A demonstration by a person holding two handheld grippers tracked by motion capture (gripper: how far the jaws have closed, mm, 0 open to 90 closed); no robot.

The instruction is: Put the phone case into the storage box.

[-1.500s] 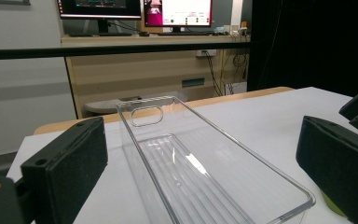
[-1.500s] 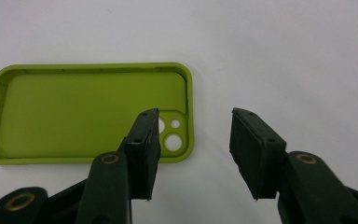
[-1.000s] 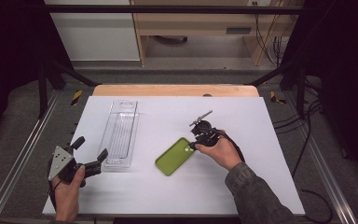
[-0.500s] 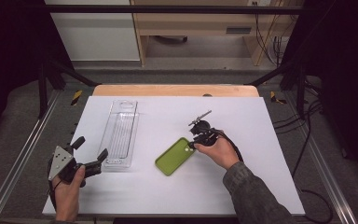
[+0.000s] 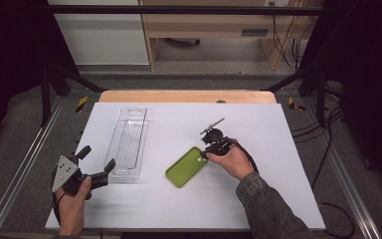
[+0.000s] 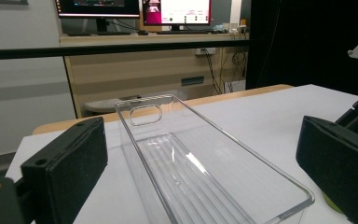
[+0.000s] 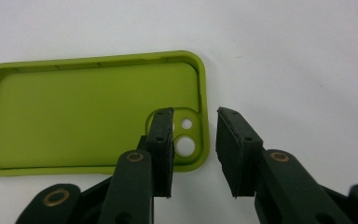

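The green phone case [image 7: 88, 112] is found lying open side up on the white table [image 5: 278, 149], beside the clear tray [image 5: 128, 142]. The right gripper [image 7: 195, 140] is positioned astride its camera-end rim; its jaws have just been closing, pads not yet pressing. The left gripper [image 5: 95, 164] is held released near the tray's end.

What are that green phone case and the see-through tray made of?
The green phone case looks like soft silicone or rubbery plastic: matte, evenly coloured, with rounded moulded edges. The clear tray looks like hard plastic: glossy, transparent, with ribbed floor and sharp reflections.
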